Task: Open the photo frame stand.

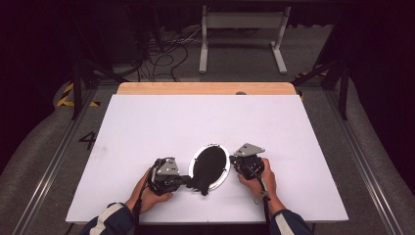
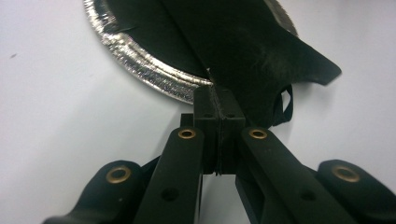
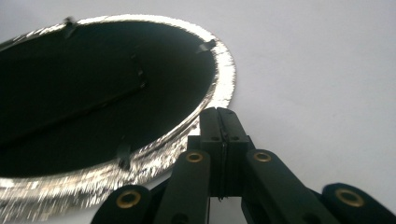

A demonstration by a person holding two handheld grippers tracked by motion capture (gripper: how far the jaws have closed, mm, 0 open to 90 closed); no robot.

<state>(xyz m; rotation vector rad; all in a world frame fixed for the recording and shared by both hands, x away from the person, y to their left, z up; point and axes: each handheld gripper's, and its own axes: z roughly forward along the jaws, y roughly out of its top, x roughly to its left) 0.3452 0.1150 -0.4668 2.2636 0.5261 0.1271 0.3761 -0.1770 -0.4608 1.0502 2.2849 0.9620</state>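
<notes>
A round disc with a crinkled silver rim [image 1: 224, 176] lies near the table's front, and a black cloth cover [image 1: 209, 164] lies over its middle. My left gripper [image 1: 190, 180] is at the disc's lower left. Its jaws are shut on the loose edge of the black cover [image 2: 261, 65], right beside the silver rim [image 2: 140, 65], and a flap and a thin strap [image 2: 286, 105] hang out to one side. My right gripper [image 1: 232, 164] is at the disc's right edge. In the right gripper view its jaws [image 3: 219, 113] are shut on the silver rim [image 3: 223, 77], with the black cover [image 3: 93, 98] beyond.
The white table top [image 1: 161, 122] spreads wide around the disc, with a wooden strip [image 1: 205, 88] along its far edge. Beyond it are a white stand [image 1: 243, 34] and cables on the floor. The person's hands and striped sleeves come in at the front edge.
</notes>
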